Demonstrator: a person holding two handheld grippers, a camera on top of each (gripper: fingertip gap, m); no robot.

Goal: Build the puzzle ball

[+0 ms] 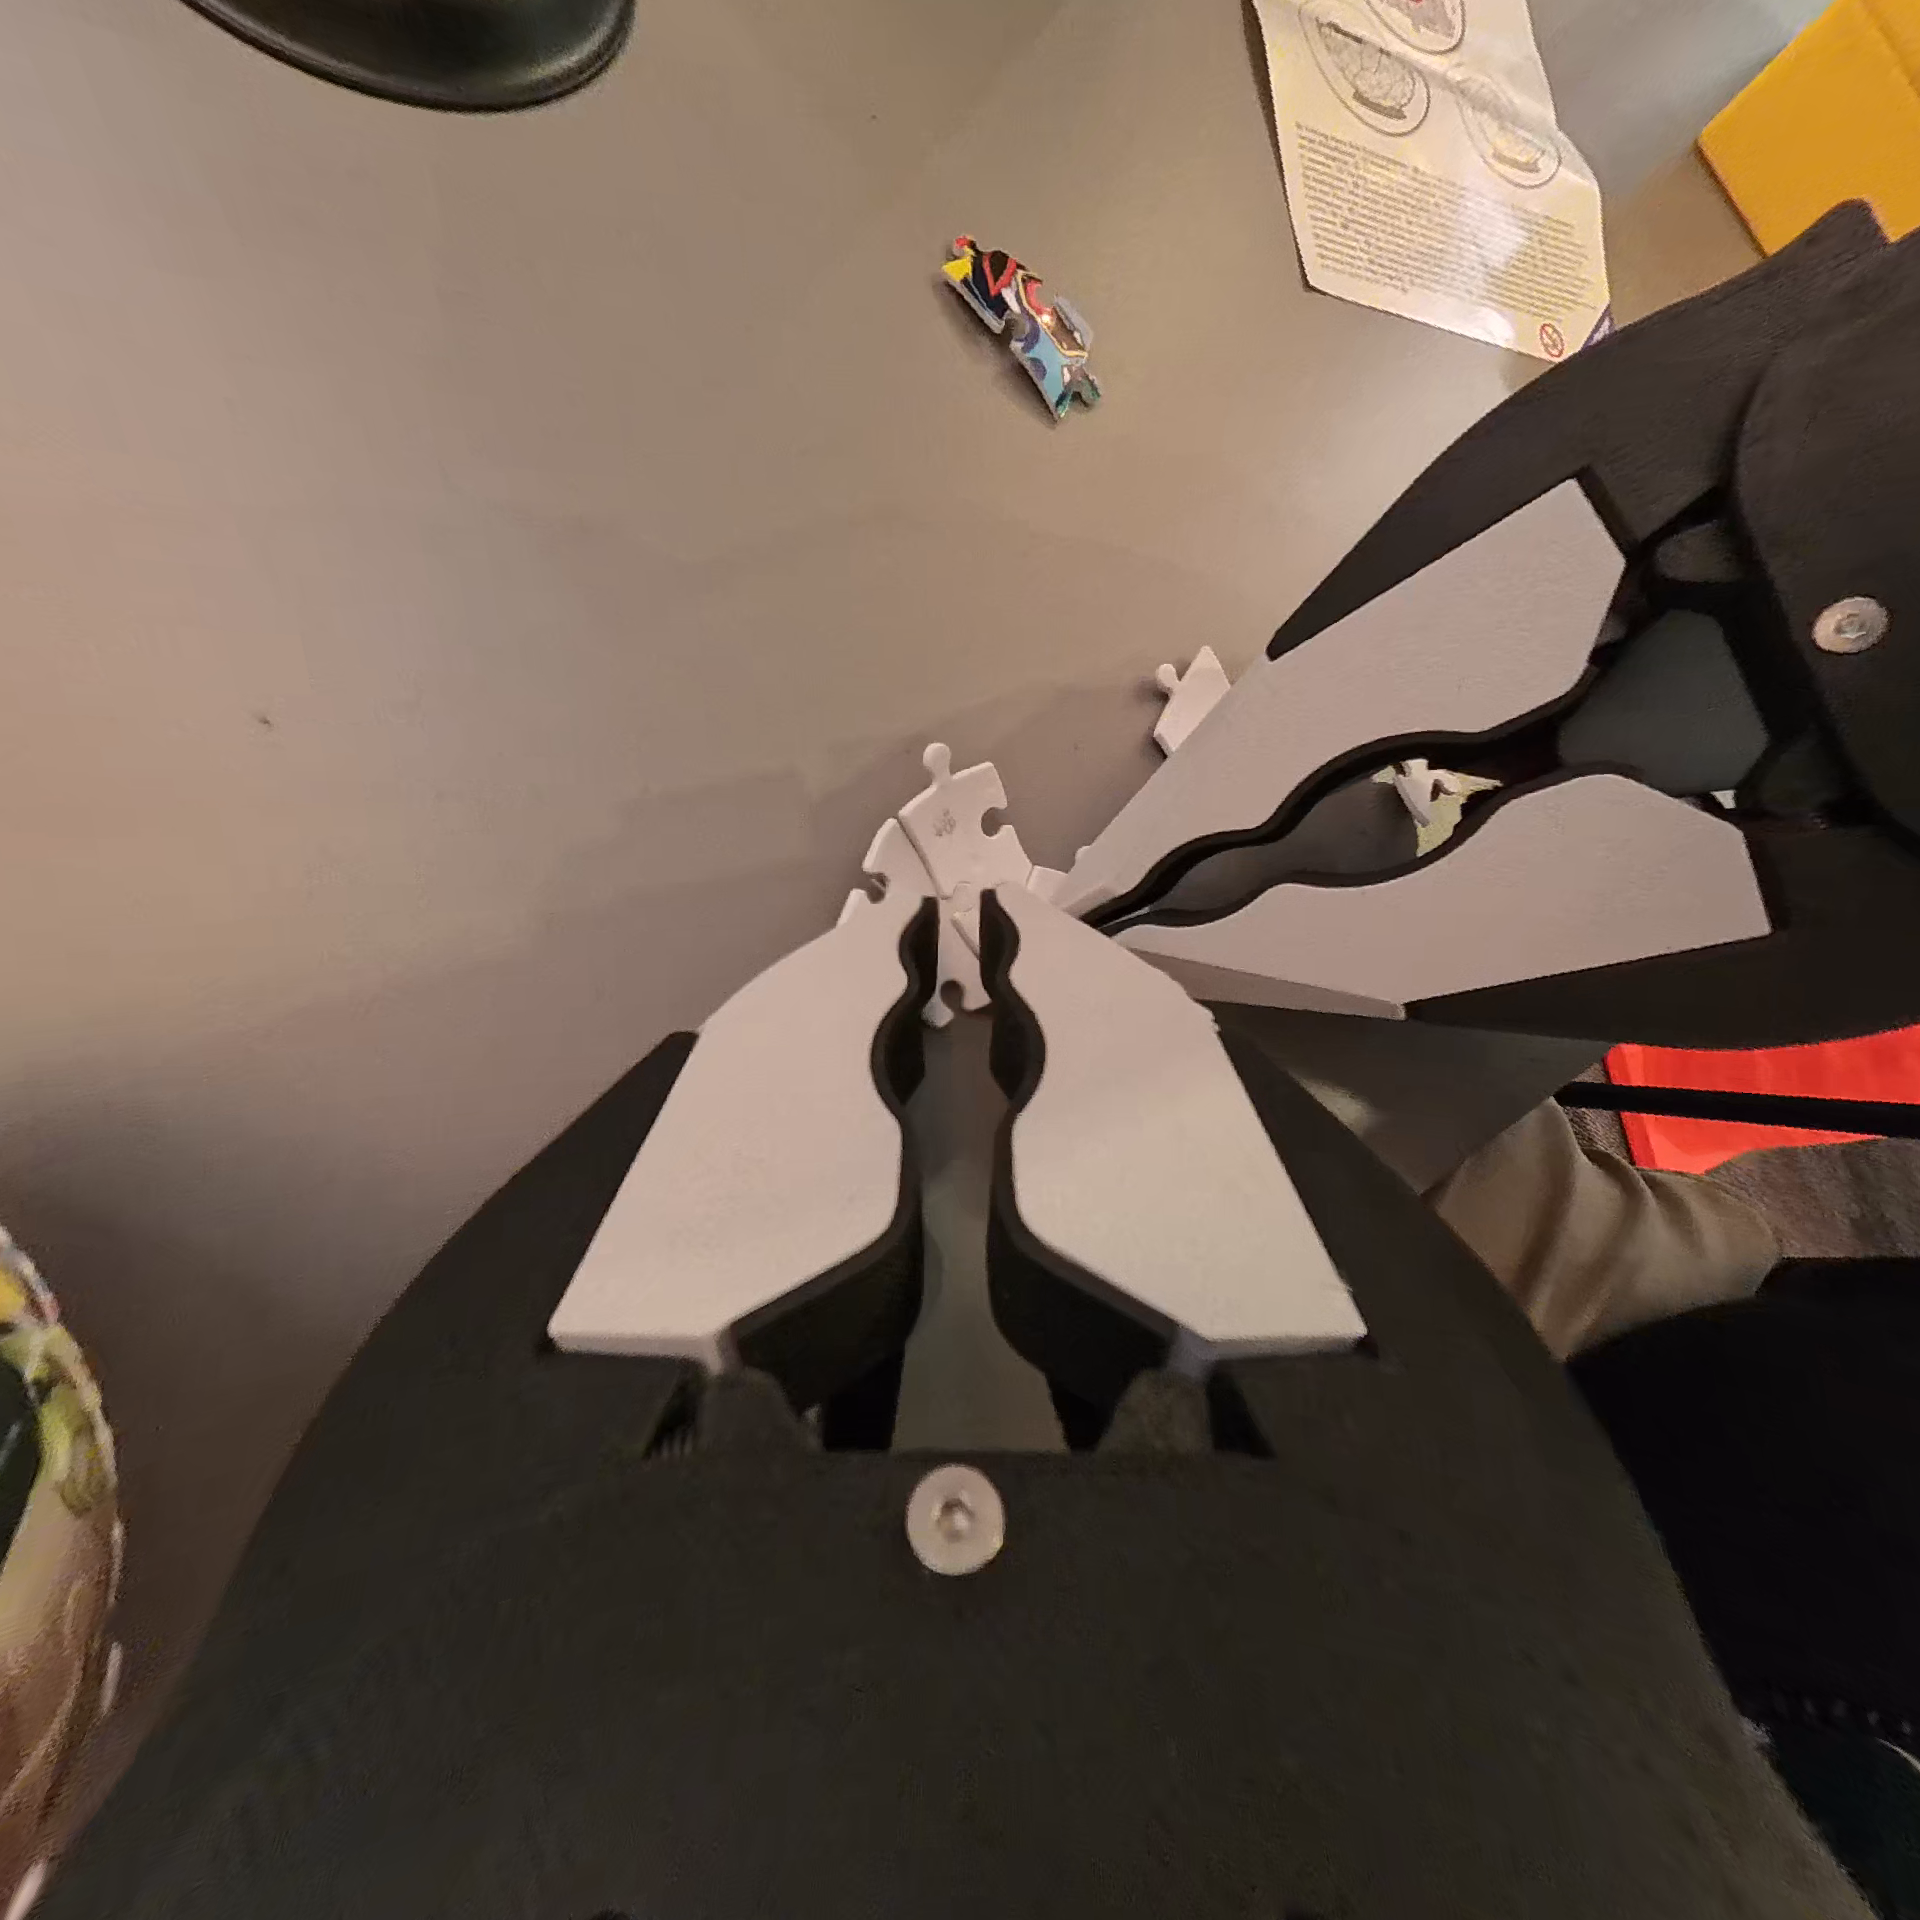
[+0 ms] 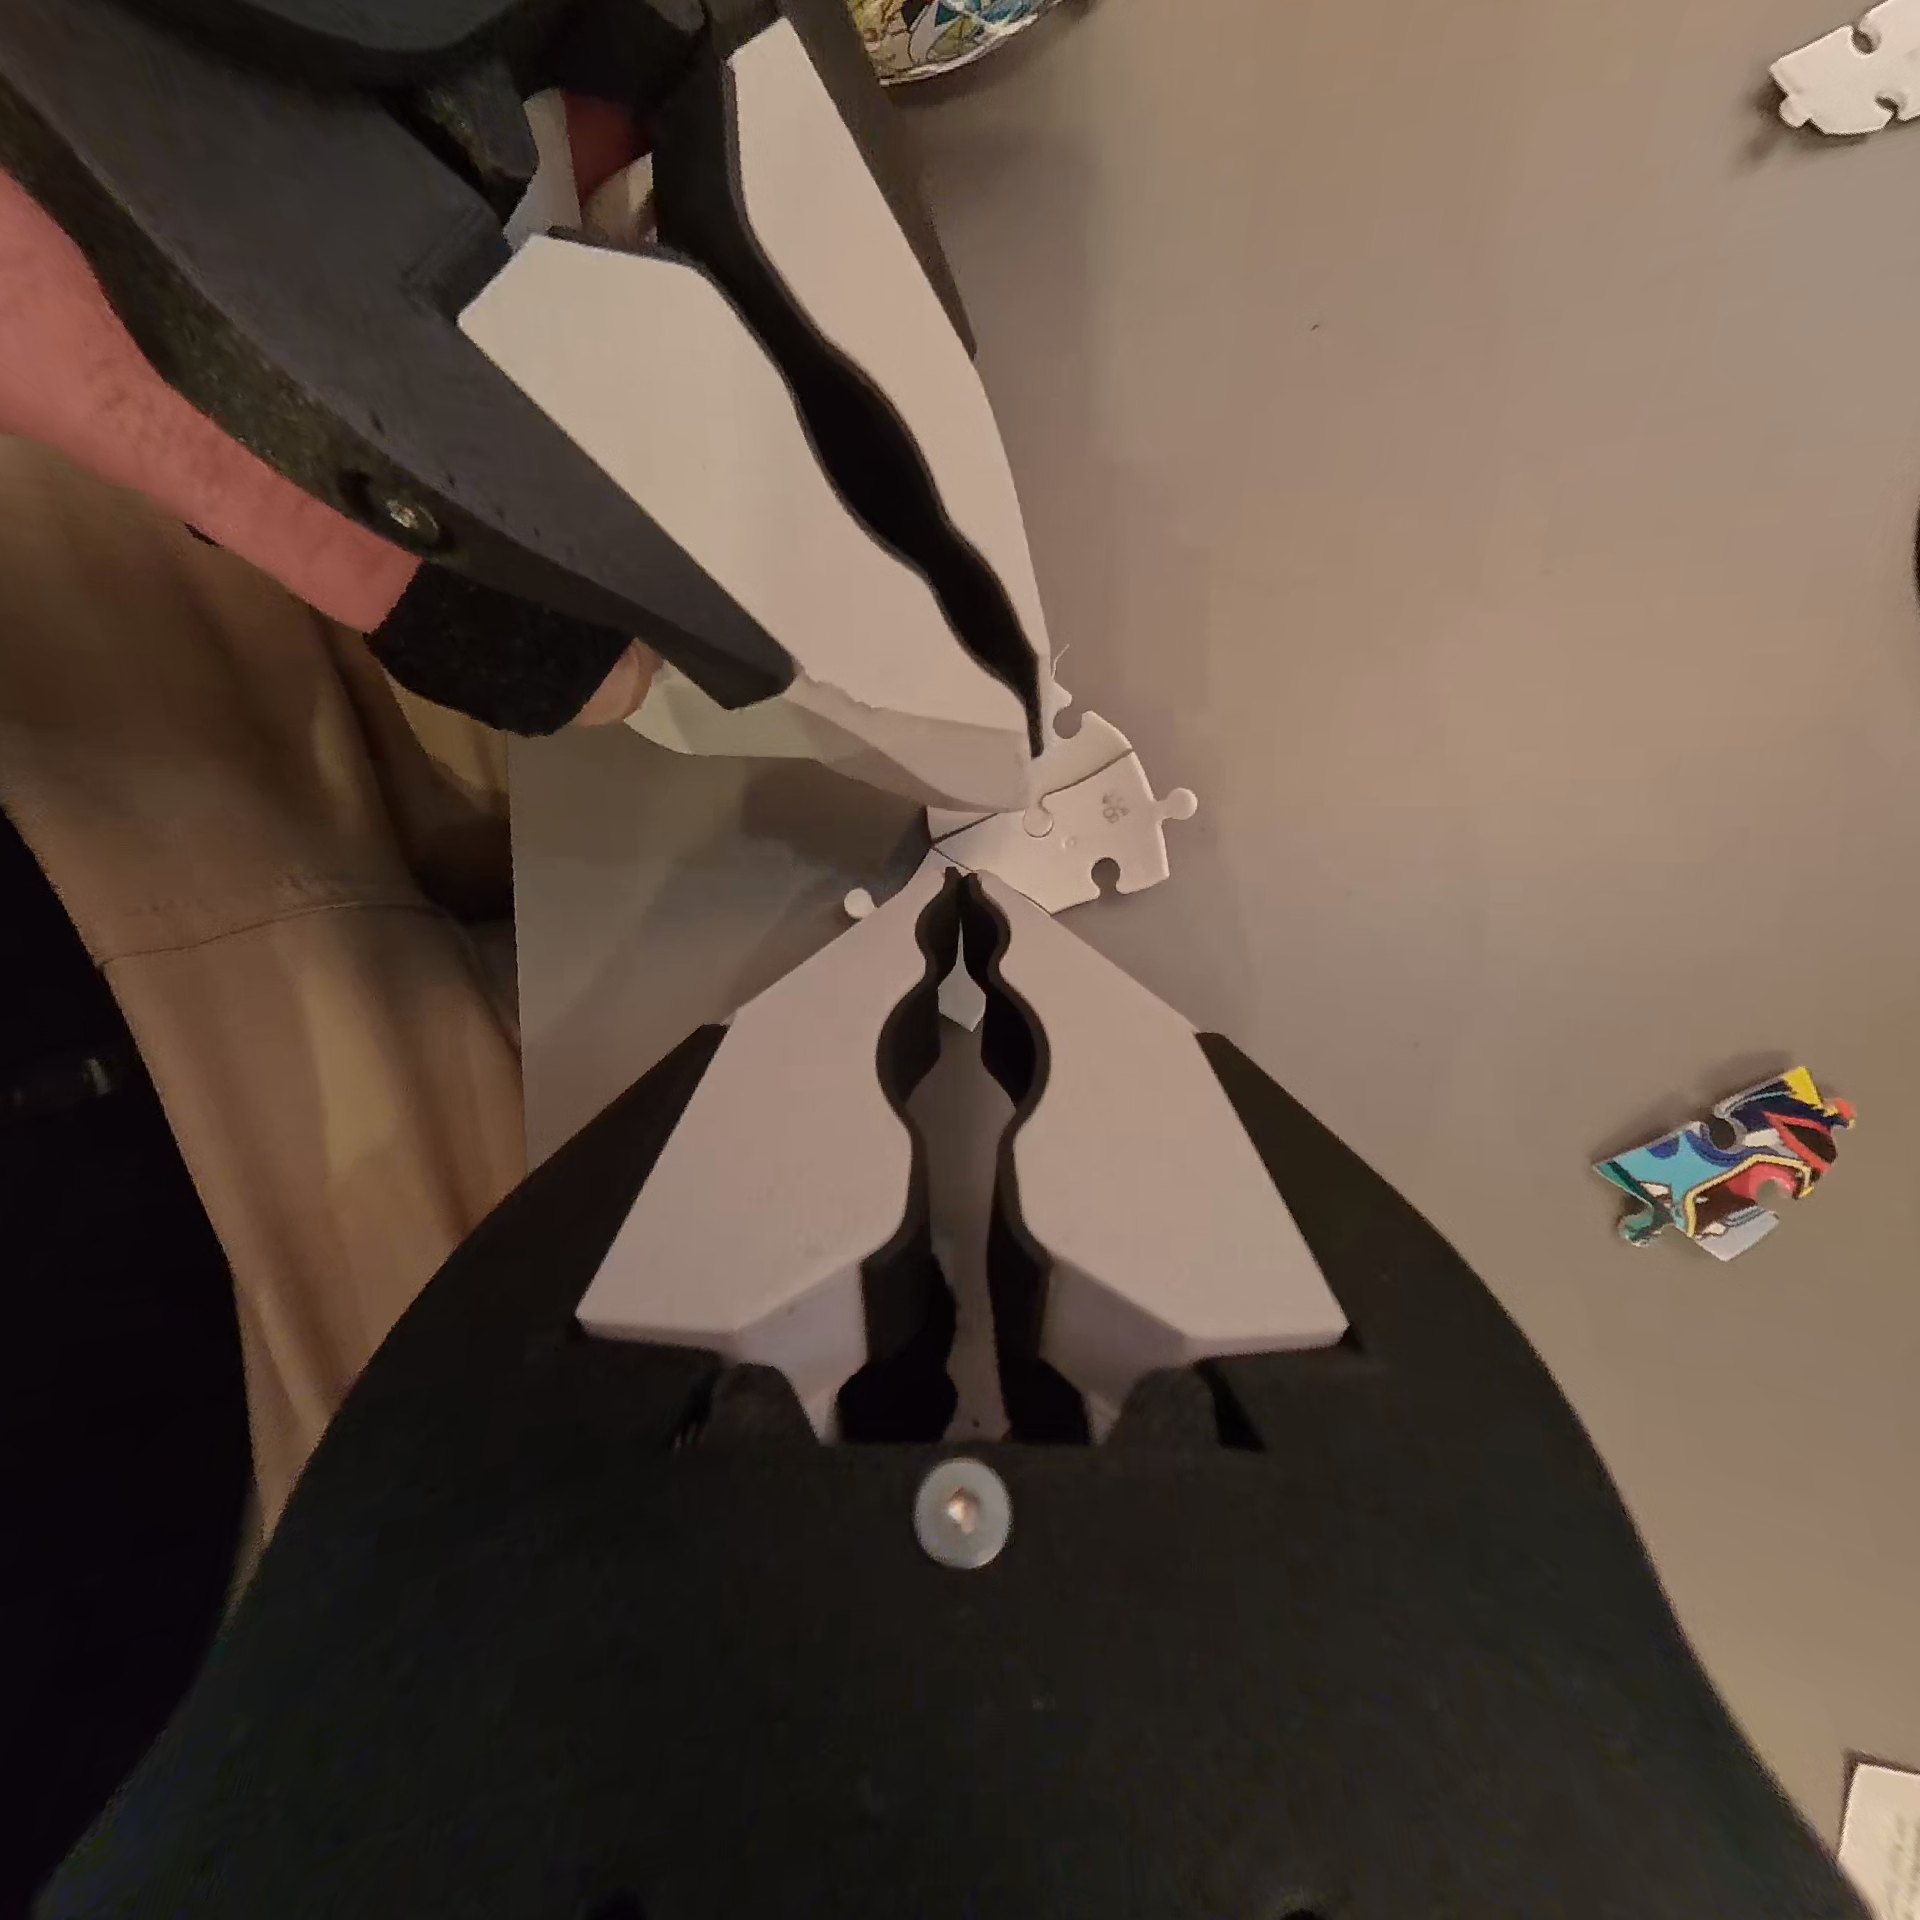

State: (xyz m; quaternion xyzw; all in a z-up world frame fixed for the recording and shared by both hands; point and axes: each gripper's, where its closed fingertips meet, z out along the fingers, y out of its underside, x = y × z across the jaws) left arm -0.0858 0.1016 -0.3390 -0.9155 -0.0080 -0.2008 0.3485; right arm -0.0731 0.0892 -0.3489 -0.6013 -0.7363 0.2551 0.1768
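A small cluster of joined puzzle pieces point(image 1: 951, 831), white backs up, is held just above the grey table point(image 1: 416, 623). My left gripper point(image 1: 954, 914) is shut on its near edge, and a white piece shows between the fingers. My right gripper point(image 1: 1091, 920) comes in from the right and pinches the same cluster. In the right wrist view my right gripper point(image 2: 958, 883) is shut on the cluster point(image 2: 1091, 821), and the left gripper point(image 2: 1039, 748) grips it from the upper left. The tips of the two grippers nearly touch.
A colourful pair of joined pieces point(image 1: 1023, 322) point(image 2: 1725, 1164) lies on the table beyond. A loose white piece point(image 1: 1195, 696) point(image 2: 1849, 73) lies nearby. The partly built ball point(image 1: 42, 1455) point(image 2: 956, 31) sits at the side. An instruction sheet point(image 1: 1444, 177) and a yellow box point(image 1: 1818, 135) are far right. Both grippers' tips are close together, under 4 cm apart.
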